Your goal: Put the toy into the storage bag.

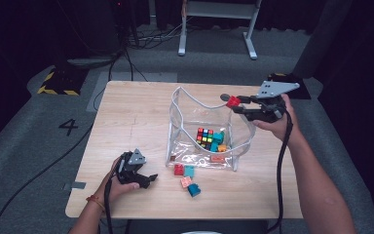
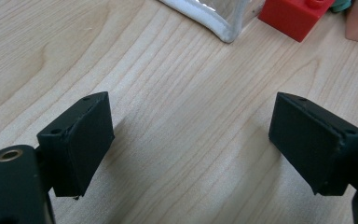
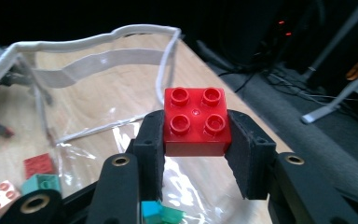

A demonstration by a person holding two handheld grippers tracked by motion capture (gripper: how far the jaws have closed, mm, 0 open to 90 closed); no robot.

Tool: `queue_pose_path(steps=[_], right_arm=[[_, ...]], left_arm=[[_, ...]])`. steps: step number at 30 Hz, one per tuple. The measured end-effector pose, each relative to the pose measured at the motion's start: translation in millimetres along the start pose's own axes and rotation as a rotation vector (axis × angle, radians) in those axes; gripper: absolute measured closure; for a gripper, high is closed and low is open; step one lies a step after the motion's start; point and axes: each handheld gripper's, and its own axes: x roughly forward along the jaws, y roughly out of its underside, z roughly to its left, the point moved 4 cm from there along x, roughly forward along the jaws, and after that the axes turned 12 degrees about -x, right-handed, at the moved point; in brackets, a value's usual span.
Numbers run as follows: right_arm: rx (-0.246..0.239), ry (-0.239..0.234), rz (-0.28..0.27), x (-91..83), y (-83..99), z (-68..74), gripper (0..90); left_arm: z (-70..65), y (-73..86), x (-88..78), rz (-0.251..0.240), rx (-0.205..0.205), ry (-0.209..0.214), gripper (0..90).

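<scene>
One red four-stud brick (image 3: 196,122) is pinched between the jaws of the right gripper (image 1: 235,103), the two black pads pressed against its opposite sides with studs facing up; in the high view it is held in the air at the upper right rim of the clear plastic bag (image 1: 182,100), above the bag's open mouth. The one bag stands upright near the middle of the wooden surface (image 1: 126,112), with a white-edged rim. Inside it lie one multicoloured puzzle cube (image 1: 204,137) and several bricks in teal and orange, partly overlapping, so their exact count cannot be told. On the surface just in front of the bag lie four loose bricks: one red (image 1: 178,169), one light teal (image 1: 189,170), one pink (image 1: 186,182) and one darker blue-teal (image 1: 194,190), the red touching the light teal, the pink touching the blue-teal. The left gripper (image 1: 148,178) rests low over the surface at the near left, well apart from the bag; its jaws are spread, nothing between them, with bare wood visible in the gap.
</scene>
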Motion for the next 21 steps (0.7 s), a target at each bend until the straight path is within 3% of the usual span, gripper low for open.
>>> queue_pose_path(steps=[5, 7, 19, 21], right_arm=[[-0.053, -0.055, 0.036, 18.9, -7.7, 9.5, 59.3], [-0.085, -0.061, 0.072, 26.6, -8.3, 12.1, 59.3], [-0.231, -0.234, 0.258, 71.1, -8.4, 27.8, 59.3], [-0.258, -0.24, 0.297, 80.2, -7.0, 28.5, 59.3]], left_arm=[[-0.1, 0.0, 0.0, 0.0, -0.001, 0.001, 13.9], [0.0, 0.0, 0.0, 0.0, 0.0, 0.0, 13.9], [0.0, -0.2, 0.3, 0.0, 0.0, 0.001, 13.9], [-0.1, -0.3, 0.3, -0.001, -0.002, 0.002, 13.9]])
